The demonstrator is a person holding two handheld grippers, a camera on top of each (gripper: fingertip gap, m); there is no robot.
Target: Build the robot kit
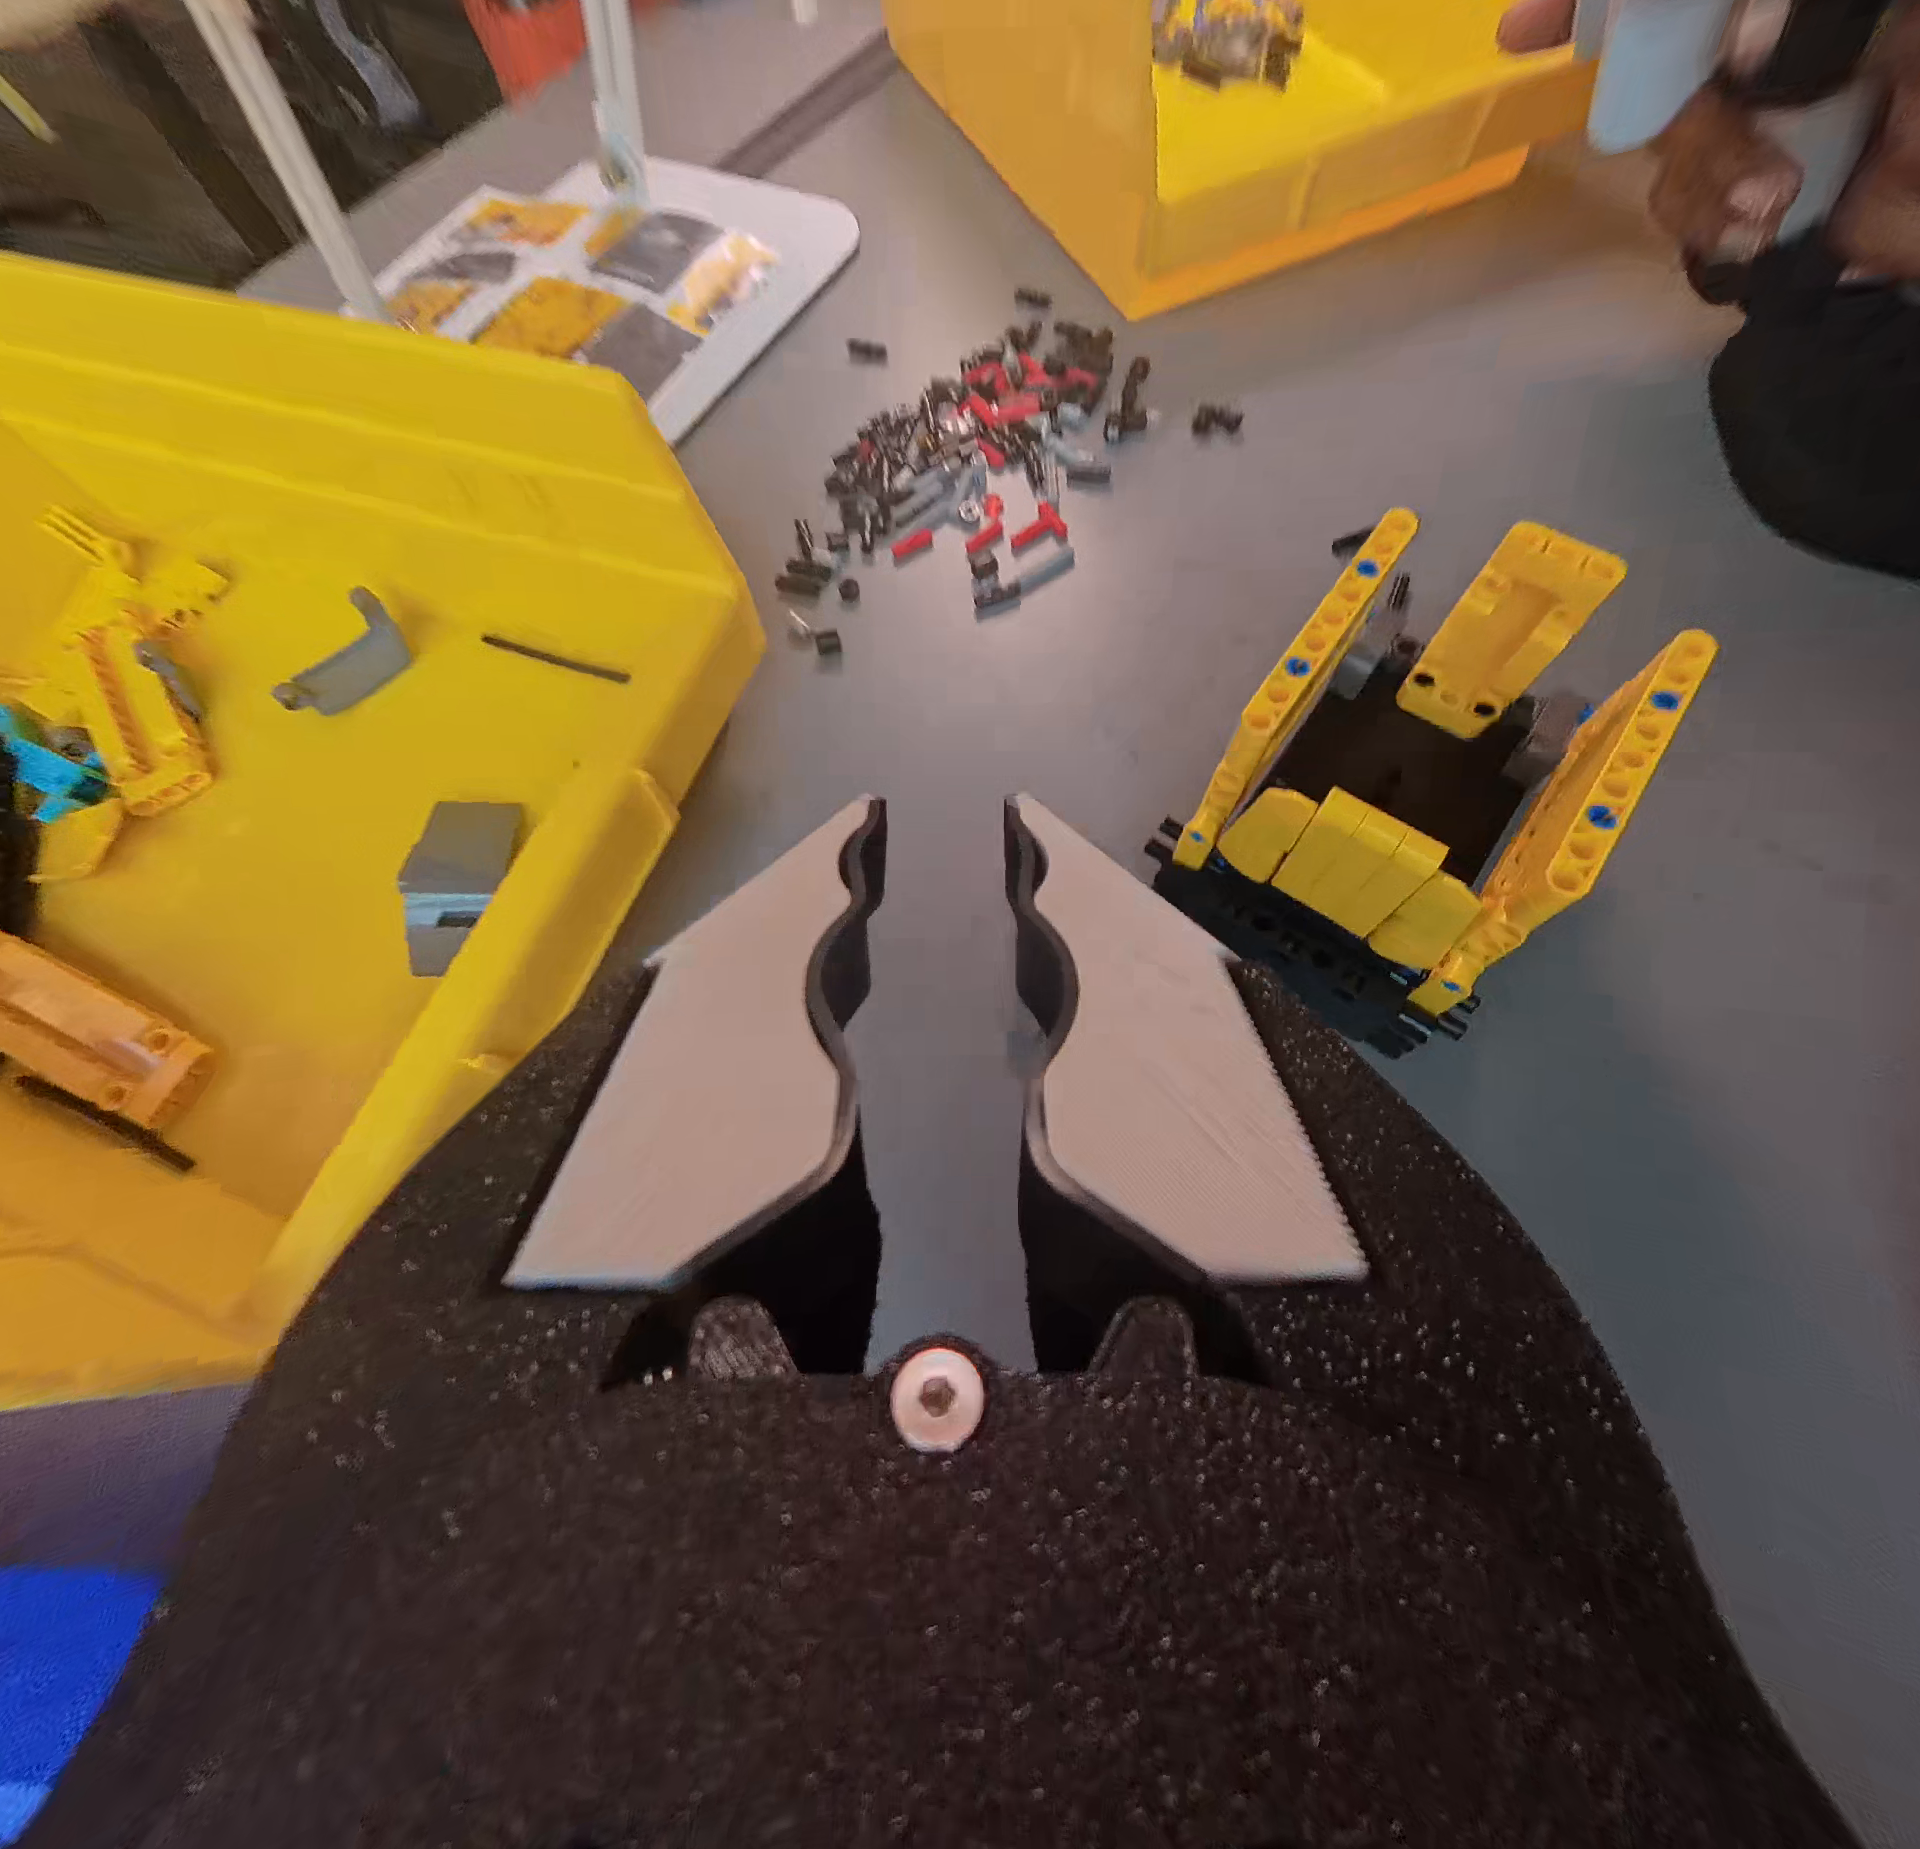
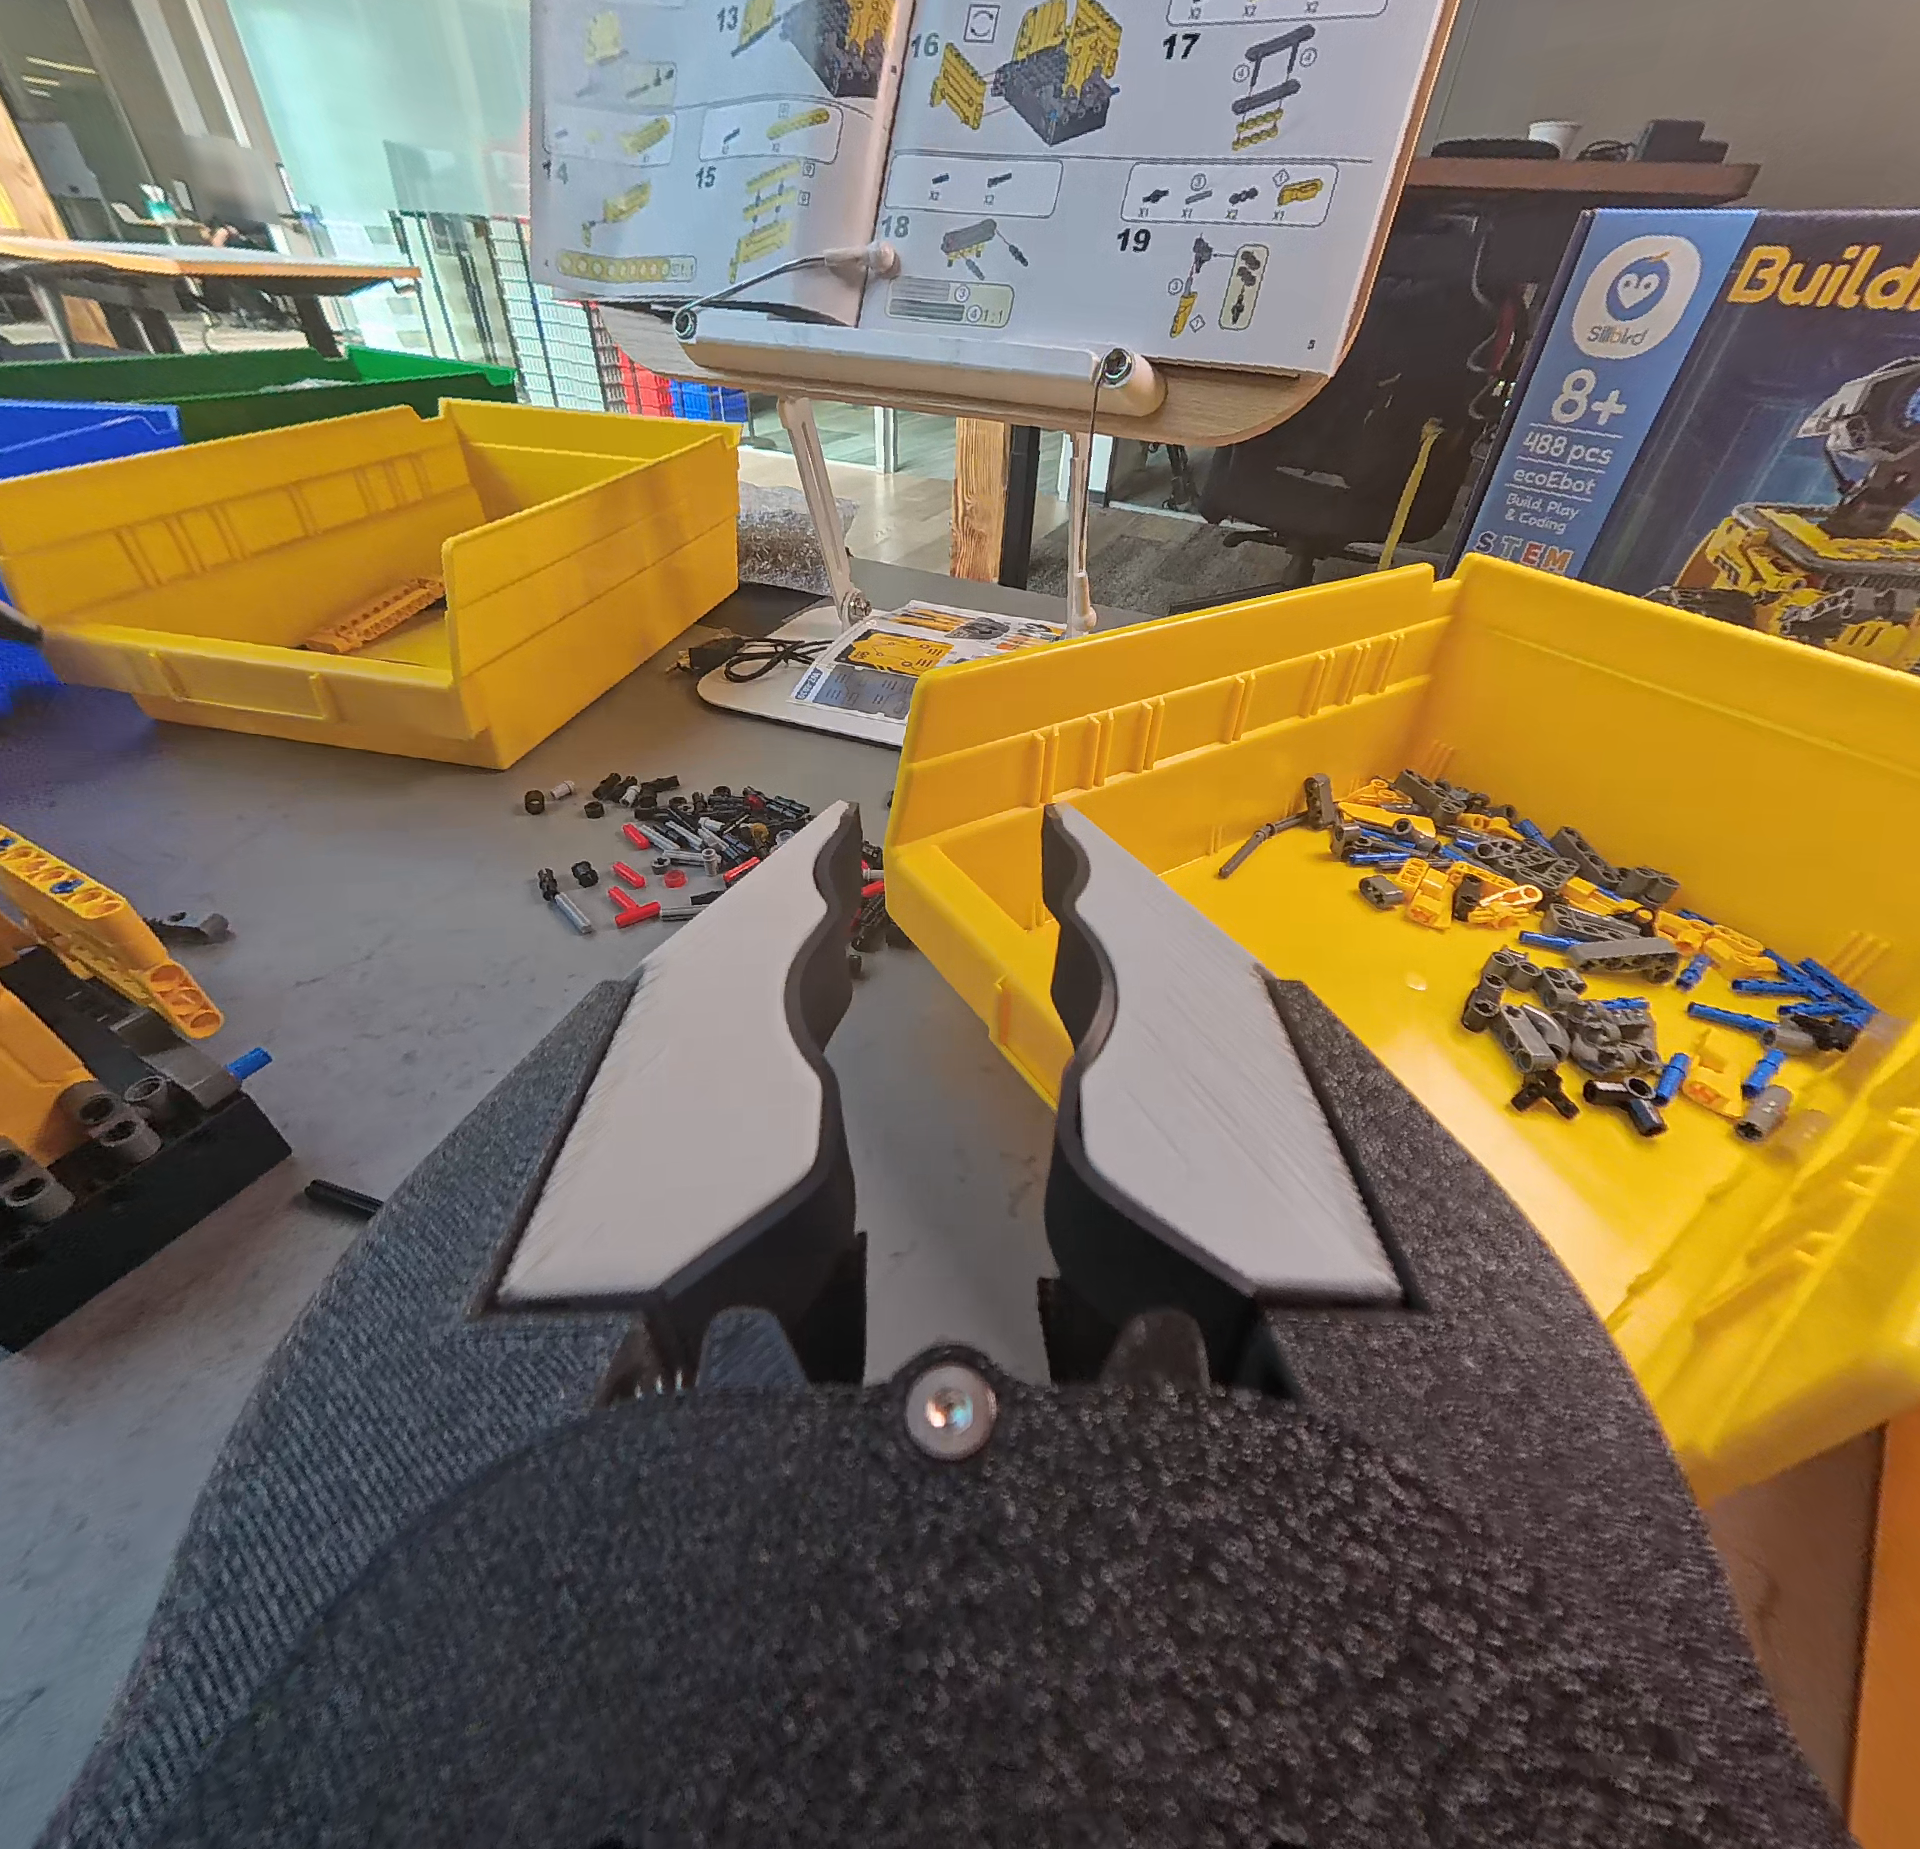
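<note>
Overhead, the left hand-held gripper hangs above the grey worktop, its jaws narrowly parted and empty, between a yellow bin of loose parts on its left and a yellow-and-black brick model on its right. A scatter of small pieces lies ahead. The right hand-held gripper, parted and empty too, sits at the corner of another yellow bin holding blue and grey connectors, below an instruction booklet on a stand.

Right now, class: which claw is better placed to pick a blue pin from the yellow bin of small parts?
Right claw: open, beside the yellow bin holding blue pins.
</note>
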